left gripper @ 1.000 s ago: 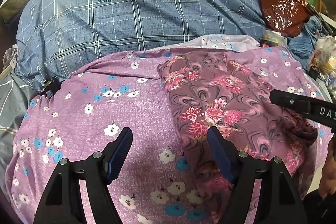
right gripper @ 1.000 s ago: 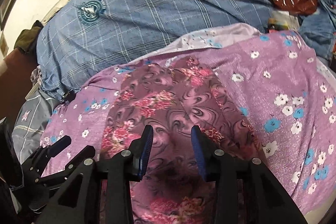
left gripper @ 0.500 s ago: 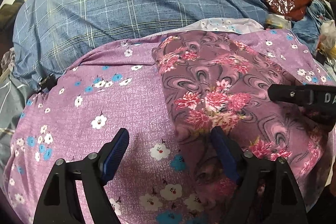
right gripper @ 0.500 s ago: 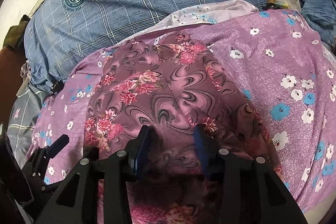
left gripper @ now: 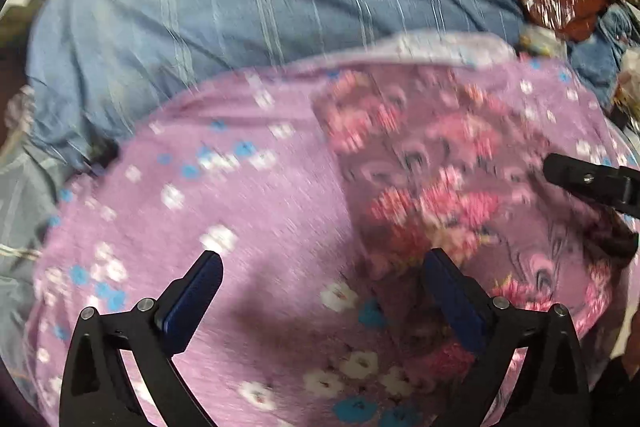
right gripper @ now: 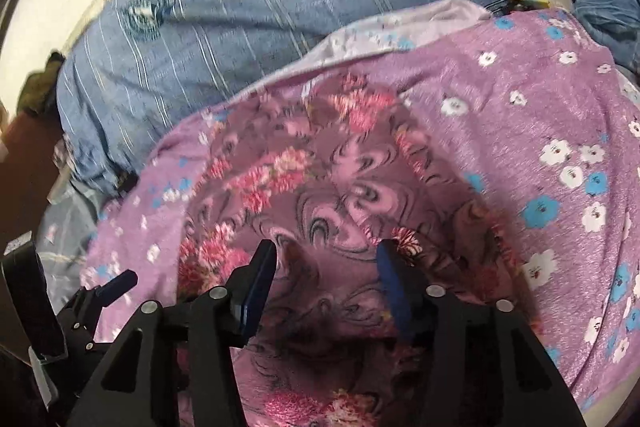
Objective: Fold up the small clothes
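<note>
Your right gripper (right gripper: 326,259) is now spreading wider than a moment ago, released over the swirl-patterned garment (right gripper: 320,195) lying on the purple floral sheet (right gripper: 540,115); your left gripper (left gripper: 320,279) is gaping beside that garment.

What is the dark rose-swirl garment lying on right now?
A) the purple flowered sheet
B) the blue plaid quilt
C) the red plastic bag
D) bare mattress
A: the rose-swirl garment lies spread on the purple flowered sheet, whose white and blue blossoms show on both sides of it in the right wrist view.
</note>
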A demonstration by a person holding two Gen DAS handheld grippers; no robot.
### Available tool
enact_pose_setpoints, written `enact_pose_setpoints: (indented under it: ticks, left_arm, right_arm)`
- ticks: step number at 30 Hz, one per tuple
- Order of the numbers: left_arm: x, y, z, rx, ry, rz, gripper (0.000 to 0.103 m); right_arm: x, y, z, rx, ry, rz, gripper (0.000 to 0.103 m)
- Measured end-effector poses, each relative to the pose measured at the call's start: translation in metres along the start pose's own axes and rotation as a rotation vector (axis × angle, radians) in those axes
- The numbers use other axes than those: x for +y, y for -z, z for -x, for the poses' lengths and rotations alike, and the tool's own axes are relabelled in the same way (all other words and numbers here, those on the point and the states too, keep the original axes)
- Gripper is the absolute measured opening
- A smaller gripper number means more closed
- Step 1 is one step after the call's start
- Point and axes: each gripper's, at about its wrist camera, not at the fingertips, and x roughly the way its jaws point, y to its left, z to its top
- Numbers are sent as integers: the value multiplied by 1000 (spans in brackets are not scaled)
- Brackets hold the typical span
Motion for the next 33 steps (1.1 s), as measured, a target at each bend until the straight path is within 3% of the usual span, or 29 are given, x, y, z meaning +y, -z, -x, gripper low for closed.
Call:
enact_pose_setpoints:
  ticks: [3,5,11,14,25,33]
  left_arm:
    - [6,-4,10,-54,-37,-4,102]
    - [15,-5,9,-56,-51,28,102]
    - [29,-10,12,-77,-50,111,102]
    - [30,-8,16,-110,-32,127,102]
    - [7,10,22,-155,-60,12,102]
    - [14,4,12,-117,-41,55,102]
  right_arm:
    - [3,-3,25,-140,23,36,54]
    - [2,-5,31,-177,41,44,55]
    - [-1,-7,25,-141,98,47,55]
    - [-3,-7,26,-146,99,52,63]
    - [12,-2,30,-164,94,101,67]
    - [23,1,28,-181,193,175,67]
